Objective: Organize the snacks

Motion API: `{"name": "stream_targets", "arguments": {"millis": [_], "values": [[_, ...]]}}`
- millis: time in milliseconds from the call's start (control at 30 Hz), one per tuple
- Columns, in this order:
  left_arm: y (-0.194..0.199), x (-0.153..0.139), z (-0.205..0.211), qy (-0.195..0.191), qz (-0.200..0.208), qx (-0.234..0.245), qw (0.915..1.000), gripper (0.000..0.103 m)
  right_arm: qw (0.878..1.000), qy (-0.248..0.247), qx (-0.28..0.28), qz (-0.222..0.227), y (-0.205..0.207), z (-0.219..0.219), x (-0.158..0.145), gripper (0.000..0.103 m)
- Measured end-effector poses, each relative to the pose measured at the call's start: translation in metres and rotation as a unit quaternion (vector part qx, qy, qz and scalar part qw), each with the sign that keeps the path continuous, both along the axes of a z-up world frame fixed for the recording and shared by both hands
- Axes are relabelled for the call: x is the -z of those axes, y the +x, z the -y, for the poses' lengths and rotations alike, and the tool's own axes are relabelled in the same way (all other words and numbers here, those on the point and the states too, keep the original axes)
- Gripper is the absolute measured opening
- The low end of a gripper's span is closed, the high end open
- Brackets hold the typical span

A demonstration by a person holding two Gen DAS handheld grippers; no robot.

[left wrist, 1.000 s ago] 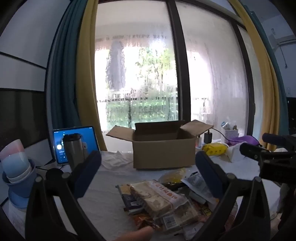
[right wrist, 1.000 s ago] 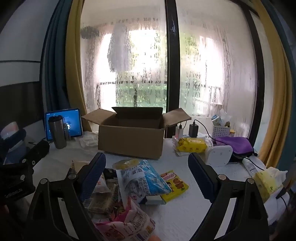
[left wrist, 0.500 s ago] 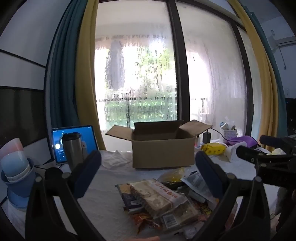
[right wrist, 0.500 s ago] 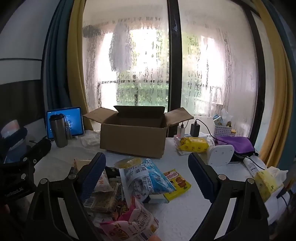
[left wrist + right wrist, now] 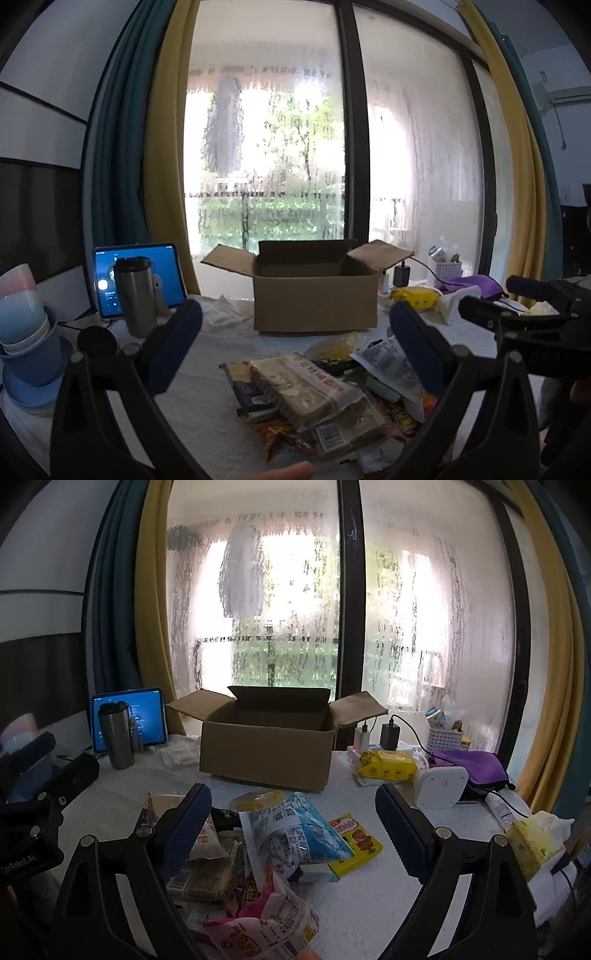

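Note:
An open brown cardboard box [image 5: 314, 295] stands at the back of the white table; it also shows in the right wrist view [image 5: 266, 749]. A pile of snack packets lies in front of it: a clear pack of beige bars [image 5: 310, 391], a blue-and-white bag [image 5: 295, 827], a yellow packet [image 5: 354, 843] and a pink bag [image 5: 258, 919]. My left gripper [image 5: 295, 336] is open and empty, above the pile's near side. My right gripper [image 5: 293, 816] is open and empty, above the blue bag. The right gripper's body shows in the left wrist view [image 5: 532, 314].
A steel tumbler [image 5: 135, 295] and a lit tablet [image 5: 107, 277] stand back left. Stacked blue cups [image 5: 26, 332] sit at the far left. A yellow wipes pack [image 5: 388, 770], a white device [image 5: 439, 786], a purple pouch [image 5: 469, 766] and chargers [image 5: 389, 734] lie right.
Both grippers have drifted slightly; the box and snacks sit a little differently in view. Both stay open and empty. Nothing on the table has moved.

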State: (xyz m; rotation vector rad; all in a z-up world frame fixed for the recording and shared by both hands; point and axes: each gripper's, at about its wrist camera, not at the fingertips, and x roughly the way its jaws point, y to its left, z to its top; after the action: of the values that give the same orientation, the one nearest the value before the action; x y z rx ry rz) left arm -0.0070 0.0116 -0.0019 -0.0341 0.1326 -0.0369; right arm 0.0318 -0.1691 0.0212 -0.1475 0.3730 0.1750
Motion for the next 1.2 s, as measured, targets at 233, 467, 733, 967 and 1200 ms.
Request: {"name": "stream_targets", "arguments": {"millis": [233, 467, 733, 967, 1200], "values": [[-0.003, 0.0, -0.004, -0.009, 0.0, 0.004, 0.9999, 0.102, 1.0, 0.0, 0.0, 0.0, -0.001, 0.0, -0.001, 0.093], [-0.007, 0.0, -0.006, -0.01, 0.005, 0.002, 0.9999, 0.102, 1.0, -0.001, 0.0, 0.0, -0.003, -0.001, -0.001, 0.093], [-0.011, 0.001, -0.008, -0.012, 0.007, 0.002, 0.9999, 0.102, 1.0, -0.004, 0.001, 0.003, -0.008, -0.002, -0.002, 0.093], [-0.016, 0.002, -0.011, -0.012, 0.009, 0.0, 0.9999, 0.102, 1.0, -0.005, 0.002, 0.002, -0.01, -0.004, -0.002, 0.093], [-0.019, 0.002, -0.012, -0.012, 0.009, 0.0, 0.9999, 0.102, 1.0, -0.005, 0.002, 0.001, -0.01, -0.004, -0.002, 0.093]]}}
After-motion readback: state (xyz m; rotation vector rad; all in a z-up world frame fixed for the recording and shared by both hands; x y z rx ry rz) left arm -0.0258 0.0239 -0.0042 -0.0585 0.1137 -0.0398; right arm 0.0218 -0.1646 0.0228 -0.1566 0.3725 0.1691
